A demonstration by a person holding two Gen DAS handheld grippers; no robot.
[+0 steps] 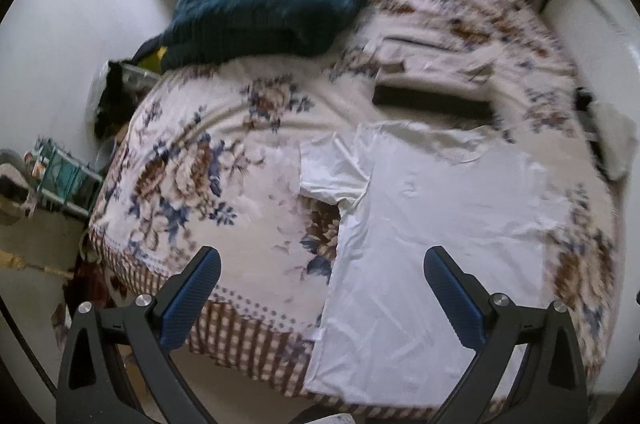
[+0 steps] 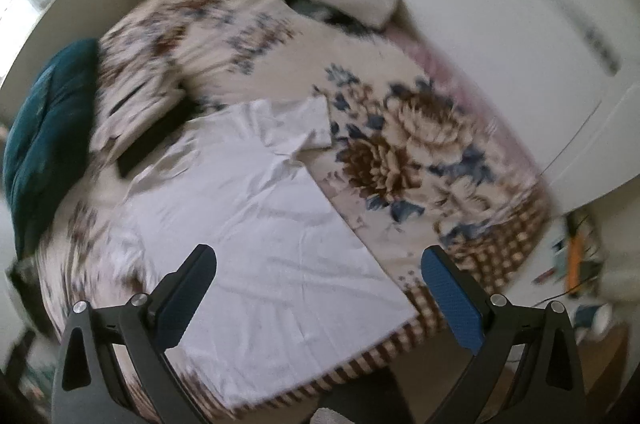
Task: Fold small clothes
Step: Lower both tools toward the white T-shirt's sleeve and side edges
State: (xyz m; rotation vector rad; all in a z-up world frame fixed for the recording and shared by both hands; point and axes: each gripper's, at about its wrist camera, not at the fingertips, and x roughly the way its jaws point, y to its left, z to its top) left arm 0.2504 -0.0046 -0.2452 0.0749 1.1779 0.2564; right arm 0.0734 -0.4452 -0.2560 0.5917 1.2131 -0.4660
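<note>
**Fingers wide and empty: the shirt is laid out, no fold started**

Your left gripper has its two fingers spread far apart with nothing between the blue pads. It hangs above the near edge of the bed, over the lower left side of the white T-shirt, and nothing shows it touching the cloth. Your right gripper is the same: fingers well apart, empty, held above the lower hem area of the white T-shirt.

The shirt lies spread flat on the floral bedspread, hem toward you and slightly over the bed's edge, neck away from you. One short sleeve sticks out on the left in the left wrist view; the other sleeve sticks out on the right in the right wrist view. A few light wrinkles cross the body, but I see no layer turned over on itself.

My reading is that the laying-out is done and all the folding is left: sleeves in, sides in, then bottom to top.

Just past the collar rests a dark flat object, too blurred to name. A teal blanket is heaped at the far left corner, well apart from the shirt. Both views are motion-blurred, so fine creases are uncertain.
</note>
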